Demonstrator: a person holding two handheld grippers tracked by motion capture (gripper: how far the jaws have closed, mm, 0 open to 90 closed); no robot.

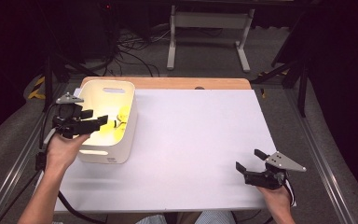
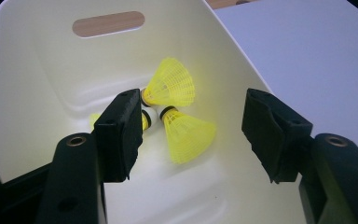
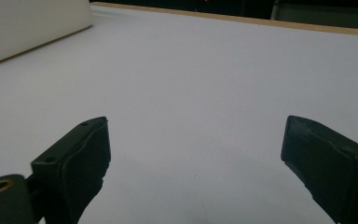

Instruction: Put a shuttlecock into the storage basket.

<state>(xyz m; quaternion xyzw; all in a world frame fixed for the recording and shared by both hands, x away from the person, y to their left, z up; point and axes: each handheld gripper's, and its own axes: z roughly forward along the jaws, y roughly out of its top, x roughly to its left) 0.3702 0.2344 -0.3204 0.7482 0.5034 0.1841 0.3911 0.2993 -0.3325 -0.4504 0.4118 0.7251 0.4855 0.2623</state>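
A cream plastic bin (image 1: pixel 127 119) stands at the table's left side, and yellow shuttlecocks (image 1: pixel 120 122) lie on its floor. In the left gripper view two shuttlecocks (image 2: pixel 182 121) lie cork to cork on the bin's floor (image 2: pixel 51 84), with a third partly hidden behind one jaw. My left gripper (image 1: pixel 97 119) hovers over the bin's near-left rim, jaws wide apart and empty; it shows as the left gripper (image 2: pixel 193 133) above the shuttlecocks. My right gripper (image 1: pixel 251 159) rests low over the white table near the front right, open with nothing between its jaws; the right gripper (image 3: pixel 193 149) faces bare tabletop.
The white sheet (image 1: pixel 196 140) covers most of the table, with a wooden edge (image 1: pixel 168 83) at the back. The bin's corner (image 3: pixel 28 28) lies far off in the right gripper view. Cables and a metal stand's legs (image 1: pixel 207 42) lie on the floor beyond.
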